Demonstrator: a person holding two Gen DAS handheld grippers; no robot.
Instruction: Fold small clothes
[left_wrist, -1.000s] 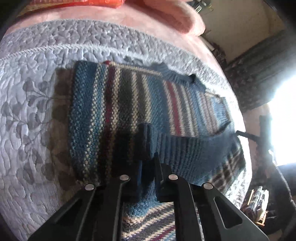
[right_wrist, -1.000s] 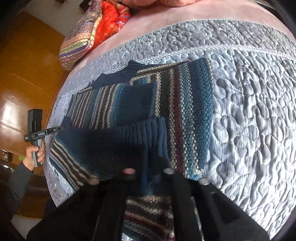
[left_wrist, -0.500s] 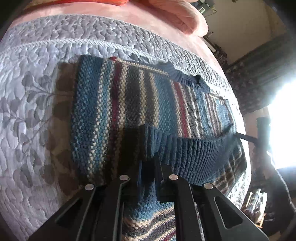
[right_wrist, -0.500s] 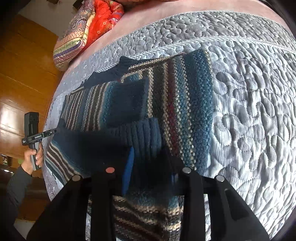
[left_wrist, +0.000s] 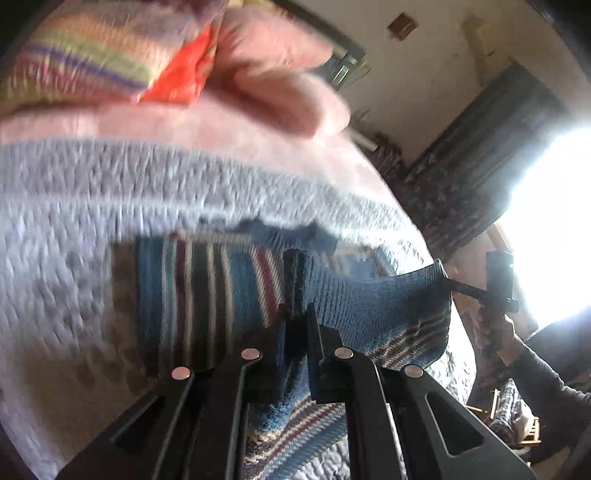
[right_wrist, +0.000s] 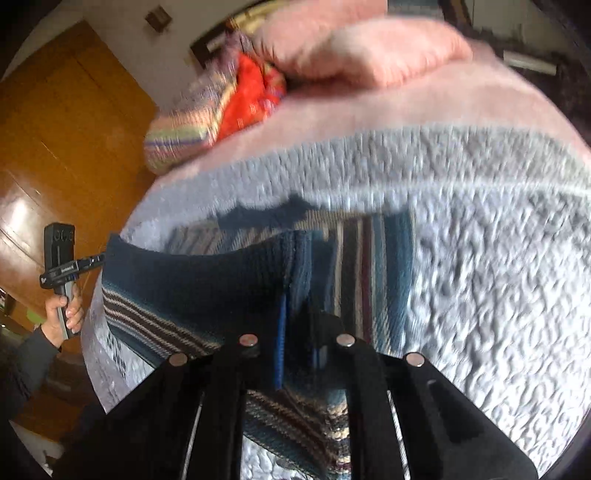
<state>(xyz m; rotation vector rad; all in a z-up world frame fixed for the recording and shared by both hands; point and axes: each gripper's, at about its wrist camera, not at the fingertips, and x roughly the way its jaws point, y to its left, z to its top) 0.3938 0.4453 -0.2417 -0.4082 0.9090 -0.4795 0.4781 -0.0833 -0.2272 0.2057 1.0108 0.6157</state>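
A striped knitted sweater (left_wrist: 207, 288) in blue, cream and maroon lies on a grey quilted bedspread (left_wrist: 74, 258). Its dark blue ribbed hem (left_wrist: 369, 295) is lifted off the bed and stretched between both grippers. My left gripper (left_wrist: 297, 314) is shut on one end of the hem. The right gripper (left_wrist: 454, 284) pinches the far corner, with a hand below it. In the right wrist view the sweater (right_wrist: 369, 266) lies beyond the raised hem (right_wrist: 203, 273). My right gripper (right_wrist: 299, 321) is shut on the hem, and the left gripper (right_wrist: 98, 260) holds the far corner. Both views are motion-blurred.
Pink pillows (left_wrist: 266, 81) and a colourful striped and red cushion (right_wrist: 207, 122) lie at the head of the bed. A wooden wardrobe (right_wrist: 55, 129) stands past the bed's left side. A bright window (left_wrist: 554, 221) and dark curtain are on the right.
Both grippers have risen and moved toward the collar with the hem, which now hangs taut above the sweater's body. The cameras tilted up, bringing the pillows and room into view.
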